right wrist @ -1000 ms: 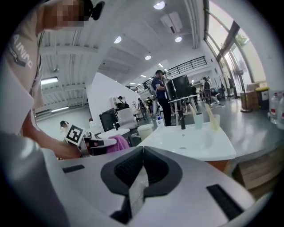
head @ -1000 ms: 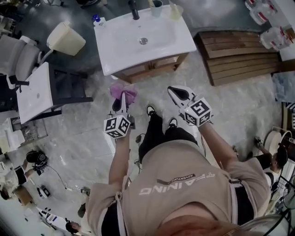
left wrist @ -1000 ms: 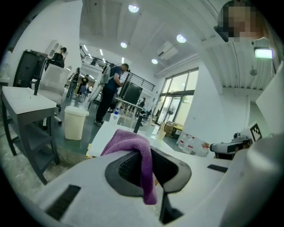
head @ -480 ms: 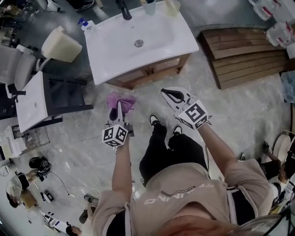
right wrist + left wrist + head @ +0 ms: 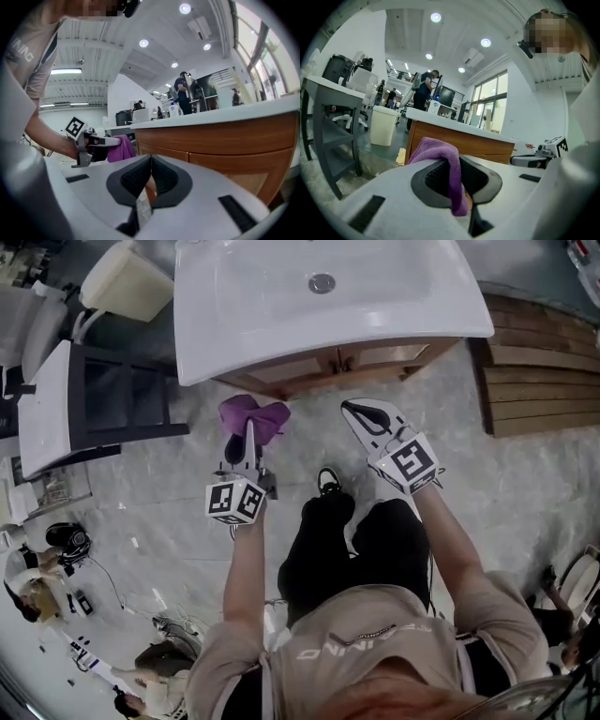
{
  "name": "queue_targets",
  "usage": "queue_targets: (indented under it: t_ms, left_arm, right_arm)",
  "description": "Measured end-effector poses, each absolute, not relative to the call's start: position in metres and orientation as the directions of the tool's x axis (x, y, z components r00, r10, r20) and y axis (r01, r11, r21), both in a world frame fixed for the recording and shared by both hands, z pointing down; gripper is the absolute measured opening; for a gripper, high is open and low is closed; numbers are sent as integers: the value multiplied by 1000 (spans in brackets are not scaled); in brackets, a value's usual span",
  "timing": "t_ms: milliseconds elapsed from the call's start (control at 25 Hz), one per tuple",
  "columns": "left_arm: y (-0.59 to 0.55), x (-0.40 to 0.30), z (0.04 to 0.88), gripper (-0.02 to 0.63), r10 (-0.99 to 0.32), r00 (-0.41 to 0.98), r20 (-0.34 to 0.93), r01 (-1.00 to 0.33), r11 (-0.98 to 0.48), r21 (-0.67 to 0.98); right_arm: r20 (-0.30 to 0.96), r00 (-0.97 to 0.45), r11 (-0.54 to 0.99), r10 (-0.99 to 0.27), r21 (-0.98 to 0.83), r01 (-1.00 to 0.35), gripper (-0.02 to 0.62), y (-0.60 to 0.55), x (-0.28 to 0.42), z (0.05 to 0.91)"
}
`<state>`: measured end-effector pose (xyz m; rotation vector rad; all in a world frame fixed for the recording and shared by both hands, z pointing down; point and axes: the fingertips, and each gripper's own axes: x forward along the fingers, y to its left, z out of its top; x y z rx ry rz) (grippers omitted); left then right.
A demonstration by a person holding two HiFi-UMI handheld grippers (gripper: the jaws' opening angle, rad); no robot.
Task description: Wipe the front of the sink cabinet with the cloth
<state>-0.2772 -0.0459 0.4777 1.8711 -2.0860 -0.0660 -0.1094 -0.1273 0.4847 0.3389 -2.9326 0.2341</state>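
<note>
The left gripper [image 5: 457,178] had its fingers closed on the purple cloth [image 5: 440,151]. The cloth was pinched between them and bunched up over the tips, with one fold hanging down the middle. In the head view the cloth was in the air just short of the cabinet [image 5: 314,371] front, below the overhanging white rim of the sink [image 5: 234,348]. Whether it touched the wood could not be told.

The right gripper [image 5: 149,174] had its fingers shut together with nothing between them. It was held beside the left one, a little apart, and also pointed at the cabinet, whose brown drawer fronts filled the right of its view.

Both grippers were over the pale marbled floor [image 5: 169,512], with the person's shoes [image 5: 328,482] between and behind them. A cream bin [image 5: 127,282] stood left of the sink, and slatted wooden boards [image 5: 539,371] lay to its right.
</note>
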Motion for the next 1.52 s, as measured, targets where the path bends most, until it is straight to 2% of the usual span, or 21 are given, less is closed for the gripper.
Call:
queue_targets:
  t_ms: [240,480,760,920,1280,1520]
  left_arm:
    - [-55,-302,532,37,-982,-103,159,-958,141,250]
    - [-59,-313,550,37,-994,-109,33,-938,114,328]
    - [-56,-325,590,37,-984,-175,-13,-947,165,274]
    - [-52,-326,600,37,-977,-208,-44,-954,192,229]
    - [-66,-329,573,37,-964,-251,-84,-962,240,128]
    - [-85,-364,538,37,-955,-280,-100,-959,274,67]
  right_arm:
    - [122,-972,963,-203,-157,-220,12,-143,-139,543]
    - [-20,-991,990,-135,-49,-134,12,-132,-166,545]
    - [11,-996,996,-89,-20,-89,12,-130,-172,602]
    - [31,-997,996,-68,-62,-69,12,-129,-169,629]
    - [19,-999,998,-32,-51,-33,12,-124,-156,619]
    - [8,-1000,1000,-16,-13,-16,12,-117,-138,612]
